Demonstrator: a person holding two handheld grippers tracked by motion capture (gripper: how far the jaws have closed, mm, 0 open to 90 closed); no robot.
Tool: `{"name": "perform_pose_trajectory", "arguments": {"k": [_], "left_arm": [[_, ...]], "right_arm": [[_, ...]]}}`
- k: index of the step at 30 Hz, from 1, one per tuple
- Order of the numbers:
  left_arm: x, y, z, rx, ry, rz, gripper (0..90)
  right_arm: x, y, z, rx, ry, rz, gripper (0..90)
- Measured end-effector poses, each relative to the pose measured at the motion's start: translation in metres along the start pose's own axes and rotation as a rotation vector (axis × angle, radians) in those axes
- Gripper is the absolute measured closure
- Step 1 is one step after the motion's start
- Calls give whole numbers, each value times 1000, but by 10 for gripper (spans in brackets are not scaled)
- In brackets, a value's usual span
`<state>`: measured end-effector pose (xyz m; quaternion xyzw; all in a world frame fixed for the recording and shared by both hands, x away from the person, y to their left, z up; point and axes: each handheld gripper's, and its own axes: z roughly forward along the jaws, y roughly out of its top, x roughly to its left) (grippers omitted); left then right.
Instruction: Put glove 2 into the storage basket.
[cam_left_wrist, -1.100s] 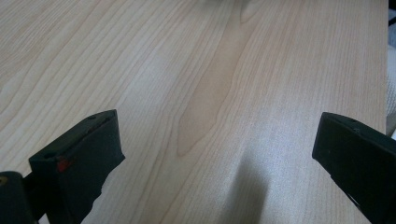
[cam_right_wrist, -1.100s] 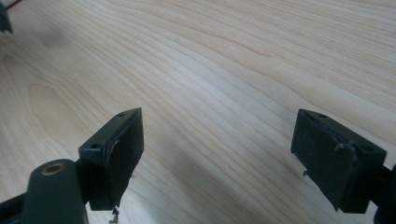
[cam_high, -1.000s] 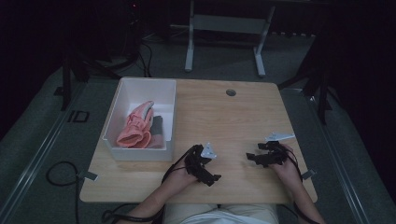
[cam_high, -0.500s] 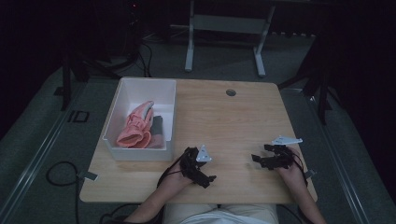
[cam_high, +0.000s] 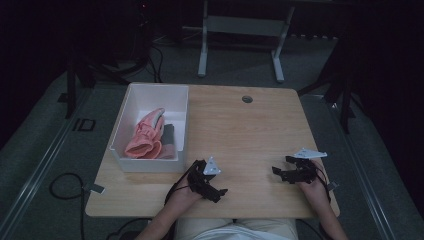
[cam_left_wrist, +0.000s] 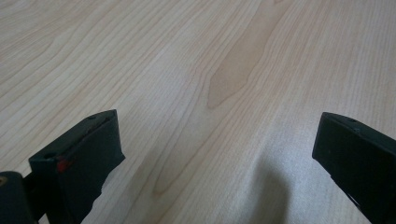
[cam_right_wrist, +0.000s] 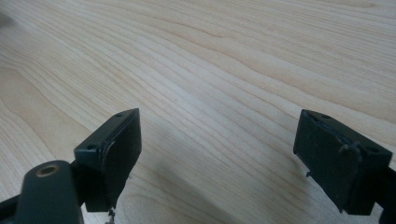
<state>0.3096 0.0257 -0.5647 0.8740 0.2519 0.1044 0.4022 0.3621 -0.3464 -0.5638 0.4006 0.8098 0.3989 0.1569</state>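
From above, a person sits at a light wooden table (cam_high: 240, 135), forearms coming in from the near edge. The left gripper (cam_high: 216, 192) rests low over the tabletop near the front edge, just beside the near right corner of a white bin (cam_high: 149, 165). A grey three-cornered plate sits on top of it. The right gripper (cam_high: 278, 172) lies well apart, toward the table's right side, its own grey plate tilted upward. Inside the bin, at the table's left, a crumpled pink cloth (cam_high: 146, 136) lies beside something dark. A small round hole (cam_high: 247, 99) marks the table's far side.

In the left gripper view, the left gripper (cam_left_wrist: 219, 154) has its two black jaws spread wide, with bare wood grain between them and nothing held. A soft shadow falls on the wood by one jaw.

In the right gripper view, the right gripper (cam_right_wrist: 217, 154) likewise has its jaws standing far apart, holding nothing, over bare tabletop.
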Motion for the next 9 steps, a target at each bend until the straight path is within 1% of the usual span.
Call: {"name": "perform_pose_trajectory", "arguments": {"k": [1, 6, 9], "left_arm": [[0, -1, -1, -2, 2, -7, 11], [1, -4, -4, -21, 9, -14, 11], [0, -4, -3, -16, 13, -1, 11]], "right_arm": [[0, 0, 0, -1, 0, 1, 150], [-1, 0, 0, 3, -2, 7, 150], [-1, 1, 1, 12, 1, 5, 156]]}}
